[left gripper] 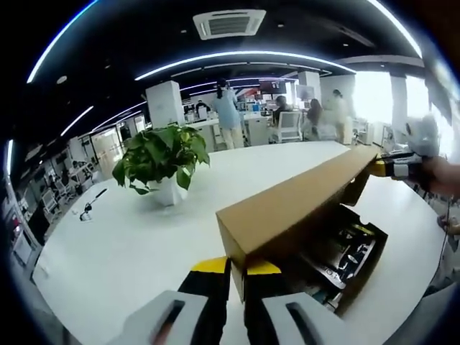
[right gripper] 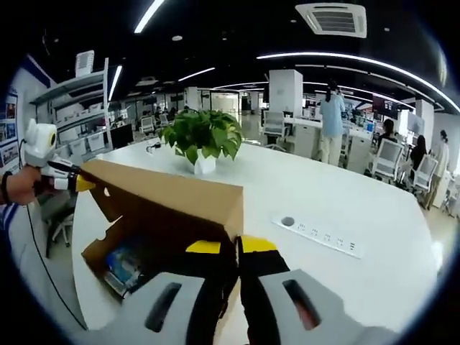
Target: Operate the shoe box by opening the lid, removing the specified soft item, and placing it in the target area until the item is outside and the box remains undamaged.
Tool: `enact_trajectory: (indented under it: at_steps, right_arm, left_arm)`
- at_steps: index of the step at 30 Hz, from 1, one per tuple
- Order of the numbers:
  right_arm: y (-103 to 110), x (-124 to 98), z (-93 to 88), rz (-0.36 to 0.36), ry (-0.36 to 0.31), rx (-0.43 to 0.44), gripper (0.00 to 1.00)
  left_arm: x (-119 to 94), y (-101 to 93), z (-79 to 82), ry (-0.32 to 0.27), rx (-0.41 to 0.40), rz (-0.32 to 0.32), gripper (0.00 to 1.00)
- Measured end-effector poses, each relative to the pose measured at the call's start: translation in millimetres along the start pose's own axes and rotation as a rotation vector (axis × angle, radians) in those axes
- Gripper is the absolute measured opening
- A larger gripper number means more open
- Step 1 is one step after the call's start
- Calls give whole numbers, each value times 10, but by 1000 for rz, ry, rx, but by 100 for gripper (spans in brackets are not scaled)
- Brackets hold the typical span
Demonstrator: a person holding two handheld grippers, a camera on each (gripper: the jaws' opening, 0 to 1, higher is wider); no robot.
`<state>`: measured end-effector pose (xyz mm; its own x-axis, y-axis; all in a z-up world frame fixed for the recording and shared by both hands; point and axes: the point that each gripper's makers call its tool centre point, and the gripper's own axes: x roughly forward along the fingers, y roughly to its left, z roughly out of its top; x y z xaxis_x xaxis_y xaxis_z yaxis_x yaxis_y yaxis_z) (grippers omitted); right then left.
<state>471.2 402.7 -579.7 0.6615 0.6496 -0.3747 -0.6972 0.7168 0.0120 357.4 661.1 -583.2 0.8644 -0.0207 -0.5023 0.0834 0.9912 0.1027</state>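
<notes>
White table (right gripper: 374, 215) bears a potted plant (right gripper: 203, 140) in an office

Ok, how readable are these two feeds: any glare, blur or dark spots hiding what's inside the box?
Left gripper view: windows at right blow out, the distant people blur, and the brown cardboard shoe box interior is shadowed under the raised brown cardboard lid. Right gripper view: evenly lit, ceiling strips bend with fisheye distortion, and the box interior stays dim, contents hard to identify.

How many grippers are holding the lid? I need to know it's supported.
2: the left gripper pinches one end of the lid; the right gripper pinches the opposite end.
</notes>
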Motion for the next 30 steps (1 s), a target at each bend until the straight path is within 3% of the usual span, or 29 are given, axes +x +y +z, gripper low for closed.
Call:
enact_trajectory:
  at_steps: [15, 23, 30]
  right_arm:
    - [-164, 272, 54, -21, -9, 16, 0]
    - [-205, 399, -77, -26, 37, 40, 0]
    - [-264, 515, -107, -29, 39, 71, 0]
  left_arm:
    - [221, 155, 88, -15, -5, 17, 4]
    - [335, 206, 86, -6, 9, 16, 4]
    - [431, 222, 25, 19, 9, 13, 4]
